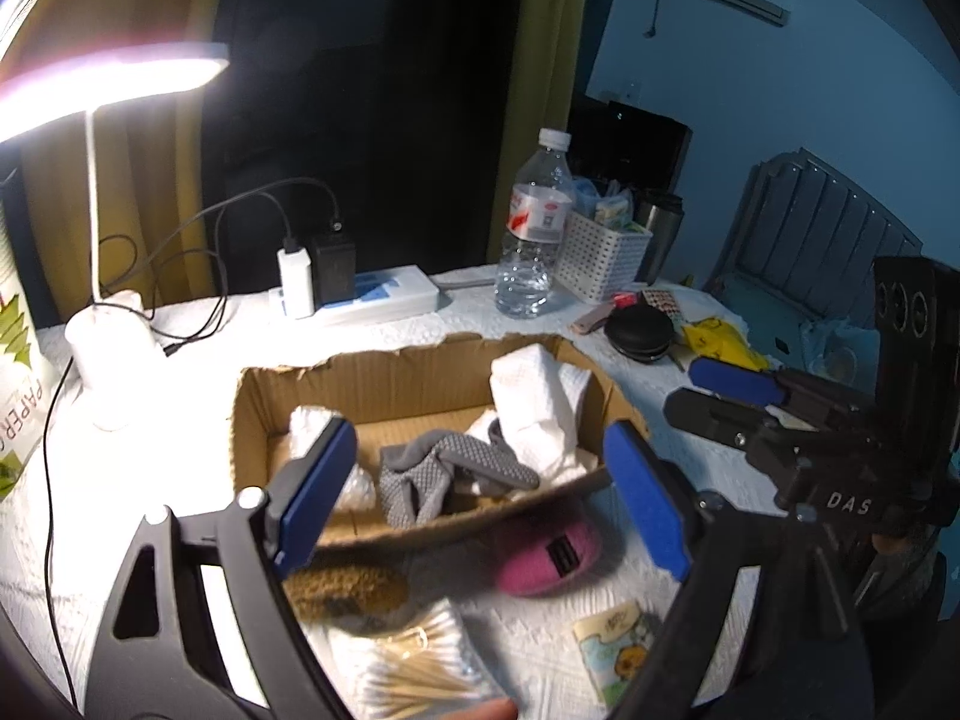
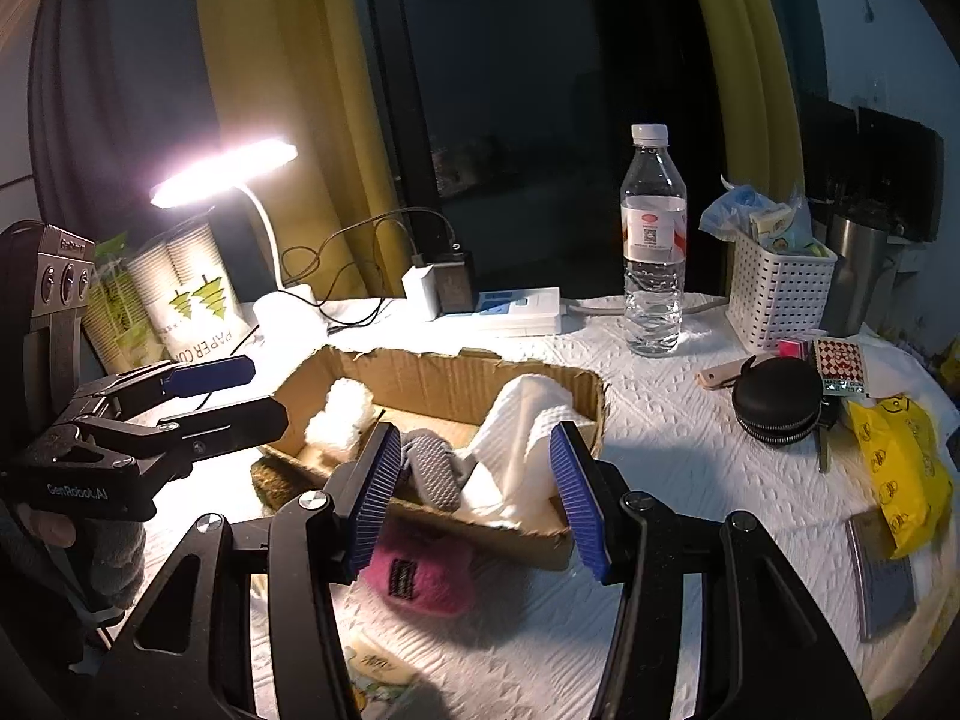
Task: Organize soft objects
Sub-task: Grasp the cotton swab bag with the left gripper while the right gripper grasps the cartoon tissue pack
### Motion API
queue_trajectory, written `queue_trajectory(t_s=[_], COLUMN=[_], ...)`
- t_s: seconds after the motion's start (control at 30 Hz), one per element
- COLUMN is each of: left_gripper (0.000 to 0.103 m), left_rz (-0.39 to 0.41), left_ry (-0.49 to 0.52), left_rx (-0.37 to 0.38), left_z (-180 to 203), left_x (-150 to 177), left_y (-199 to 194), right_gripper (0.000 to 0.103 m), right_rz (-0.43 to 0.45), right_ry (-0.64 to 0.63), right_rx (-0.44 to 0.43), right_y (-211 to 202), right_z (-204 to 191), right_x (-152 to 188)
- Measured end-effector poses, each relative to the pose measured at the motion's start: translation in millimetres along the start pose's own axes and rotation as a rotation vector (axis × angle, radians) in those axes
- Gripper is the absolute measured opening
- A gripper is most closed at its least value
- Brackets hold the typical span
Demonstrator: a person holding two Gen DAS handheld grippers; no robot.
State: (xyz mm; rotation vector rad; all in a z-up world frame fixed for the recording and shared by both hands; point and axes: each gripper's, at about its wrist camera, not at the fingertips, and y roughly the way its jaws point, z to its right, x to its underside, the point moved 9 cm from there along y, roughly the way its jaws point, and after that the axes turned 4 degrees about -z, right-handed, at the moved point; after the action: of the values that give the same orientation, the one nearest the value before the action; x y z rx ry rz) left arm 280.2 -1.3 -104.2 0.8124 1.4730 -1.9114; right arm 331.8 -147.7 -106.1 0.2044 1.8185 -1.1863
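A torn cardboard box (image 1: 420,372) (image 2: 432,375) sits mid-table. It holds a grey knitted cloth (image 1: 444,471) (image 2: 429,468), white paper towels (image 1: 534,402) (image 2: 516,438) and a white fluffy piece (image 2: 342,414). A pink soft pouch (image 1: 546,558) (image 2: 426,576) lies on the table in front of the box. A brown fuzzy item (image 1: 342,591) lies left of it. My left gripper (image 1: 480,510) is open and empty above the box's near wall. My right gripper (image 2: 477,498) is open and empty over the box and the pouch. Each gripper shows in the other's view, the right (image 1: 708,390) and the left (image 2: 240,390).
A lit desk lamp (image 1: 102,354), power strip with chargers (image 1: 360,294), water bottle (image 1: 534,228), white basket (image 1: 600,258), black round case (image 1: 639,333) and yellow bag (image 2: 900,468) stand around the box. Cotton swabs (image 1: 414,666) and a small card (image 1: 618,654) lie at the near edge.
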Motion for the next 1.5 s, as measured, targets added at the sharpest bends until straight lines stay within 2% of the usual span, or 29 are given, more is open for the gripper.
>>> queue_trajectory(t_s=[0.33,0.93,1.0,1.07,1.13,1.2,1.27,1.5], left_gripper=[0.086,0.086,0.086,0.086,0.086,0.088,0.095,0.096], left_rz=[-0.02,-0.081,-0.09,-0.1,-0.112,-0.124,-0.138,-0.189], left_ry=[-0.021,-0.052,-0.055,-0.057,-0.06,-0.069,-0.074,-0.068], left_rx=[-0.009,-0.007,-0.007,-0.009,-0.014,-0.02,-0.024,-0.046], left_z=[-12.9,-27.2,-28.5,-29.4,-31.1,-32.9,-34.2,-32.4], left_x=[32.2,89.1,95.3,101.2,106.0,110.4,114.9,124.2], left_y=[-18.2,-23.9,-22.5,-20.6,-17.3,-14.2,-10.6,6.7], right_gripper=[0.055,0.056,0.06,0.069,0.071,0.072,0.072,0.072], right_rz=[-0.031,-0.115,-0.125,-0.134,-0.145,-0.16,-0.173,-0.23], right_ry=[-0.005,0.005,0.01,0.014,0.018,0.016,0.012,0.003], right_rx=[0.008,0.015,0.014,0.011,0.009,0.011,0.017,0.008], right_y=[-4.5,0.5,2.0,3.9,6.4,9.3,12.0,23.5], right_z=[-24.5,-51.6,-53.2,-54.3,-55.4,-56.5,-57.5,-59.7], right_x=[21.6,75.9,83.1,90.7,97.3,104.2,110.5,128.7])
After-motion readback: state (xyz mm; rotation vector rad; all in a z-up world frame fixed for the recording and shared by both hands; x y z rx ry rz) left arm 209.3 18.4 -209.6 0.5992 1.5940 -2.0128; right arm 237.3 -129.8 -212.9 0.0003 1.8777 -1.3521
